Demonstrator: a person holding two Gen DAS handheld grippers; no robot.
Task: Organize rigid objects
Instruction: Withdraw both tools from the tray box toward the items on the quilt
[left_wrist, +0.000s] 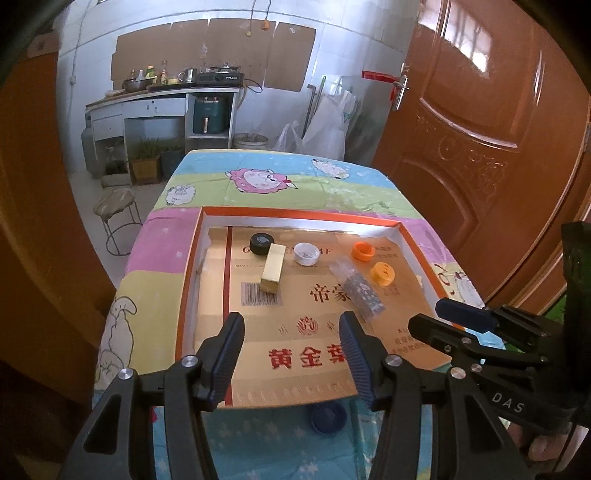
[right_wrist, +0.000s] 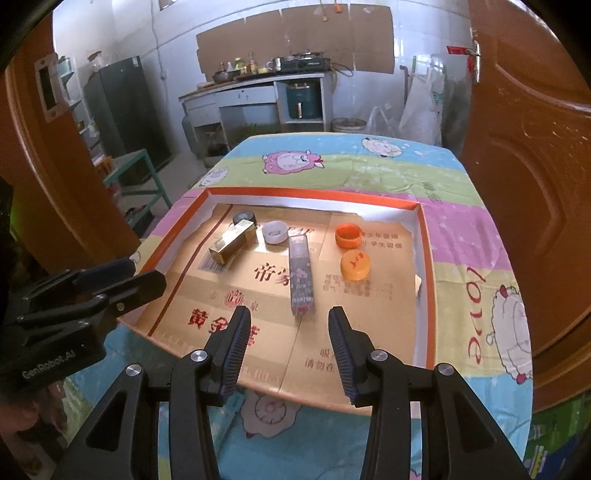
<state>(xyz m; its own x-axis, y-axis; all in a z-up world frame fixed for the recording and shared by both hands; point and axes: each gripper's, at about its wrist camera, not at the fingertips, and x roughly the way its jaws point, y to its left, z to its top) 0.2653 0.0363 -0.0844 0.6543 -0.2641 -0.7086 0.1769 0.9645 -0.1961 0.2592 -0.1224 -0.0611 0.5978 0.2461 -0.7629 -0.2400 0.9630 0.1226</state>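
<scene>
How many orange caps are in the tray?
2. One orange cap sits open side up near the tray's far right corner; the other orange cap lies just nearer, top up.

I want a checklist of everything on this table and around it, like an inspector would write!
Surface: table under a cartoon sheep cloth; orange-rimmed tray lined with gold cardboard.
Job's things: in the tray, black cap, gold box, white cap, two orange caps, patterned clear tube.
Clutter: blue cap on the cloth, outside the tray.
Grippers: left gripper and right gripper both open, empty, at the tray's near edge.
Cables: a cord at the far stove.
Surroundings: brown door, kitchen counter, stool.
</scene>
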